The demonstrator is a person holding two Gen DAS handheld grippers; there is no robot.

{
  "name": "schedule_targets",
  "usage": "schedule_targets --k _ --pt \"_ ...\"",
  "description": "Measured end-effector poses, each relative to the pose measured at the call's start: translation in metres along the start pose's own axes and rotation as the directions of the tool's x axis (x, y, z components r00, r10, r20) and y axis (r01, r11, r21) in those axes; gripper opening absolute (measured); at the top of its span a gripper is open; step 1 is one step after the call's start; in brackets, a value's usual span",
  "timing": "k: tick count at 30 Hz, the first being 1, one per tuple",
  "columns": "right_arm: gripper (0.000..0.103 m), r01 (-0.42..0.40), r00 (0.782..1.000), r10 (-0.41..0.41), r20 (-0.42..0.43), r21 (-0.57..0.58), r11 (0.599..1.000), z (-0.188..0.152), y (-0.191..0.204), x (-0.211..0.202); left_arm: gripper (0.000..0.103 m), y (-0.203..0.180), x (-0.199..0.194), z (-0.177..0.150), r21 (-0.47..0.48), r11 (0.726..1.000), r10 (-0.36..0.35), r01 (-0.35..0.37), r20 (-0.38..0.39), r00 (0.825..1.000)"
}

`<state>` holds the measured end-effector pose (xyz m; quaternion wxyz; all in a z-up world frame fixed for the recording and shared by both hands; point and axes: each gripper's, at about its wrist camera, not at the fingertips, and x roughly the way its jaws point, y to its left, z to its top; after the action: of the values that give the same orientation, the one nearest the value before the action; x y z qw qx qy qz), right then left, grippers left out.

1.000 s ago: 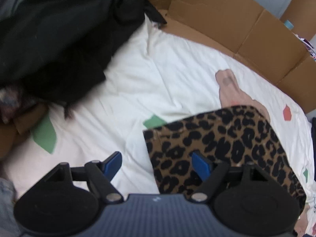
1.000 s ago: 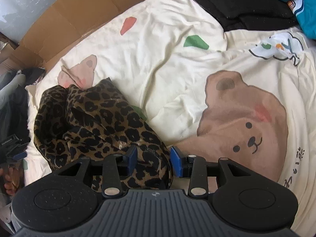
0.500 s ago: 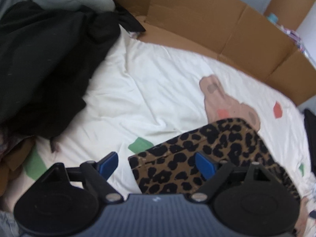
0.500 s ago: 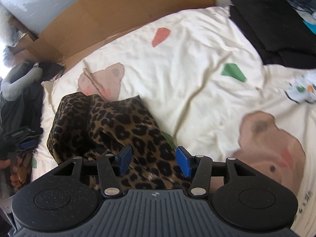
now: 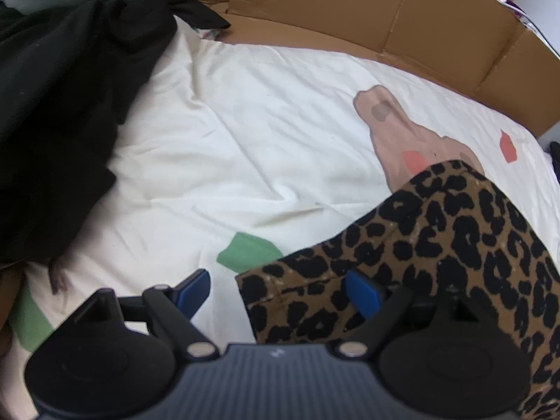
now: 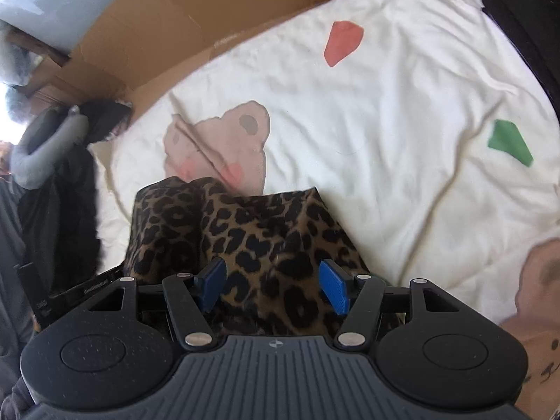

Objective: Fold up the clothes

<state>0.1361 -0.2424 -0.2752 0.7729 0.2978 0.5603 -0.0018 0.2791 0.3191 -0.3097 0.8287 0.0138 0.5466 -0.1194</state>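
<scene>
- Leopard-print garment (image 6: pixel 245 231) lies bunched on our cream bedsheet (image 6: pixel 385 112).
- Our right gripper (image 6: pixel 272 283), closed tighter a second ago, is opening above it, pads clear.
- Our left gripper (image 5: pixel 278 292) straddles its corner, wide, empty; regripping seems next.

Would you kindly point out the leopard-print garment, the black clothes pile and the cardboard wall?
leopard-print garment (image 6: pixel 266 231), right wrist view, middle of its top fold.
black clothes pile (image 5: pixel 59 112), left wrist view, centre of the heap.
cardboard wall (image 5: pixel 315 3), left wrist view, a flat upright panel.
</scene>
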Motion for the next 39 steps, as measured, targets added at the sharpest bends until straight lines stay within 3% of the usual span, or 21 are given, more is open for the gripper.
schedule_targets --k 8,10,12,14,15,16,17,22,26,35,39 --pt "0.066 0.132 0.979 -0.143 -0.143 -0.083 0.988 0.012 0.009 0.039 0.084 -0.008 0.018 0.0 0.032 0.999 -0.027 0.027 -0.005 1.0" --pt "0.059 0.149 0.971 -0.165 -0.175 -0.1 0.984 0.012 0.006 0.044 0.081 -0.005 0.019 0.0 0.031 0.999 -0.034 0.034 0.0 0.999" --pt "0.025 0.158 0.961 -0.183 -0.208 -0.132 0.979 0.013 0.004 0.048 0.065 -0.007 0.022 0.0 0.02 0.999 -0.047 0.047 0.012 0.999" --pt "0.007 0.177 0.947 -0.226 -0.23 -0.216 0.96 0.013 0.007 0.049 0.036 -0.007 0.021 -0.001 0.009 0.999 -0.046 0.046 0.017 0.999" --pt "0.005 0.173 0.941 -0.242 -0.236 -0.278 0.945 0.012 0.011 0.049 0.028 -0.007 0.02 0.0 0.001 0.999 -0.043 0.043 0.018 0.999" --pt "0.003 0.157 0.938 -0.244 -0.247 -0.326 0.932 0.012 0.013 0.047 0.013 -0.005 0.017 -0.001 -0.009 0.999 -0.042 0.042 0.019 0.999" --pt "0.002 0.143 0.934 -0.249 -0.257 -0.37 0.918 0.012 0.015 0.045 0.007 -0.004 0.013 -0.002 -0.02 0.999 -0.045 0.045 0.02 0.999" --pt "0.0 0.156 0.91 -0.322 -0.263 -0.503 0.85 0.022 0.011 0.021 0.004 0.003 -0.02 -0.015 -0.044 0.999 -0.024 0.025 0.028 0.999" --pt "0.0 0.153 0.904 -0.33 -0.271 -0.517 0.842 0.032 -0.004 -0.004 0.004 0.011 -0.052 -0.03 -0.07 0.997 0.017 -0.015 0.026 1.0" --pt "0.0 0.145 0.925 -0.285 -0.252 -0.459 0.877 0.036 -0.047 -0.045 0.004 0.033 -0.133 -0.069 -0.149 0.985 0.092 -0.087 0.024 0.995" --pt "0.0 0.123 0.947 -0.227 -0.227 -0.396 0.91 0.035 -0.066 -0.063 0.004 0.039 -0.161 -0.092 -0.177 0.977 0.124 -0.121 0.002 0.992"
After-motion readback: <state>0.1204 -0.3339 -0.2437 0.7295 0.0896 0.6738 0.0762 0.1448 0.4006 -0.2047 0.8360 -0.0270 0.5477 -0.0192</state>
